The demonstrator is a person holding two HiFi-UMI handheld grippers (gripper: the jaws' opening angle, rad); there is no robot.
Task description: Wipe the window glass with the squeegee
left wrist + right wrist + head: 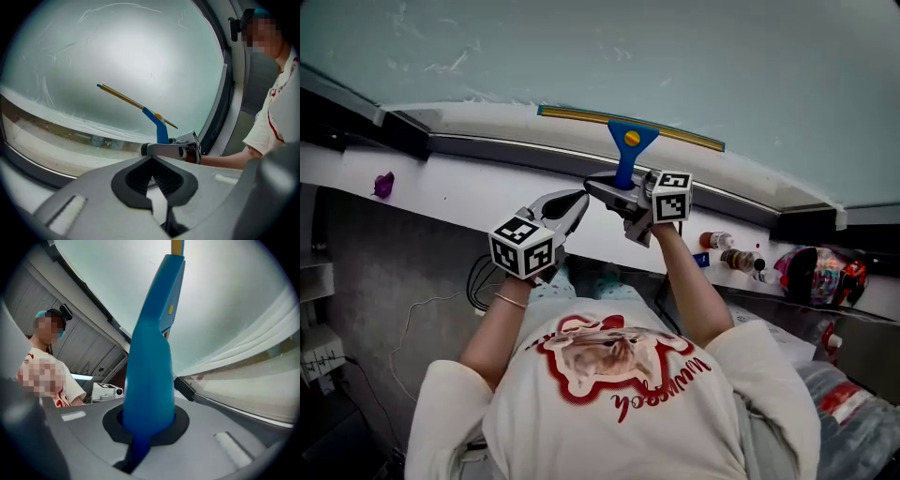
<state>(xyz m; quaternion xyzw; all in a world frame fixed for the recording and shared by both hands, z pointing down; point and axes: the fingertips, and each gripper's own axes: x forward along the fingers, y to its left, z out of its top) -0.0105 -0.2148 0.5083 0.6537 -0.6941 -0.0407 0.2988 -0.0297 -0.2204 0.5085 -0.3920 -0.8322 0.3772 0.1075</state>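
- Low on the window glass (694, 56), just above its dark frame (516, 150), stands the squeegee (630, 141), its blue handle (625, 173) pointing down and its yellow blade (581, 116) lying across the pane.
- Fingers of the right gripper (617, 189) pinch the foot of that handle. In the right gripper view the blue handle (150, 380) fills the dark pads.
- Just to the left, clear of the squeegee, the left gripper (579, 199) has its fingers (140, 180) pressed together on nothing.
- Pale, hazy glass carries faint streaks, and a white smeared band (56, 115) runs along its lower part.
- Under the frame, a white sill (469, 192) bears a small purple thing (384, 184) at the left and small bottles (733, 255) at the right, with a colourful rounded object (820, 272) further along.
- Below the sill are a grey wall (403, 272) and dark cables (478, 281).
- Whether the blade actually presses on the glass cannot be told.
- In the right gripper view the blade is cut off at the top edge.
- Bottle labels are too small to read.
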